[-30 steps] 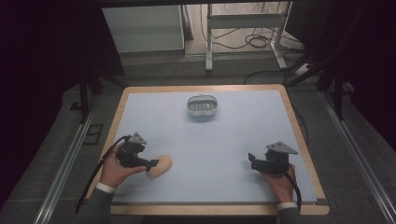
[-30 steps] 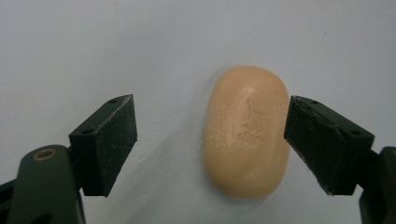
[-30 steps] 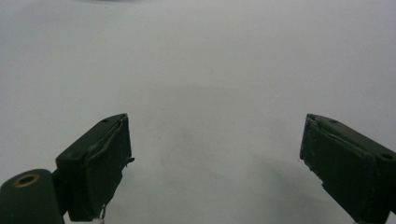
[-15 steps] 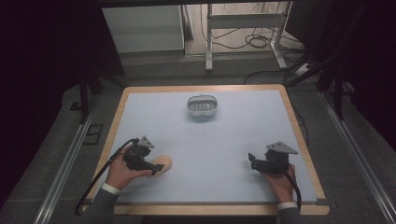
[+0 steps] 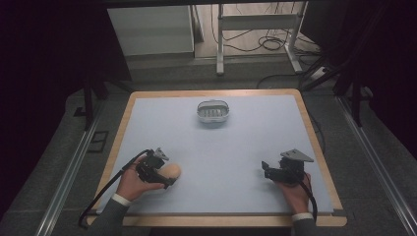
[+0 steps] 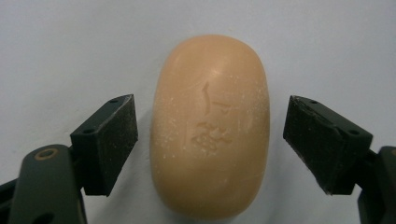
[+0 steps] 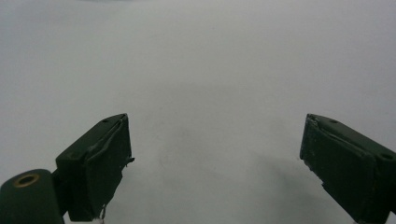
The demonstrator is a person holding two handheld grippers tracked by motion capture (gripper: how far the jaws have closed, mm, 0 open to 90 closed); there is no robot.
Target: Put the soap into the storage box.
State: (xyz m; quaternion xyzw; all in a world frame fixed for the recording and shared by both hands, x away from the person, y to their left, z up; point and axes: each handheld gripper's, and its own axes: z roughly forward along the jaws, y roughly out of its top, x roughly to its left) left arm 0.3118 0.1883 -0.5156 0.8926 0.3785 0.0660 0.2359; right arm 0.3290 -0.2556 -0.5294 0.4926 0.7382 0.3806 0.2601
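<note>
A tan oval bar of soap (image 6: 210,123) with an embossed mark lies on the pale blue table top, at the front left in the high view (image 5: 169,172). My left gripper (image 5: 164,177) (image 6: 210,140) is open, one jaw on each side of the soap with a gap on both sides. My right gripper (image 5: 265,169) (image 7: 215,158) rests at the front right, open, with bare table between its jaws. A small white soap dish (image 5: 213,111) with a ribbed floor stands at the back middle of the table.
The table (image 5: 305,113) has a wooden rim around the blue surface. Beyond its far edge are a white cabinet (image 5: 150,29), a metal frame (image 5: 255,34) and cables on the floor. Dark rails run along both sides.
My left gripper has drawn nearer to the front edge and turned, now straddling the soap. The right gripper has stayed in place.
</note>
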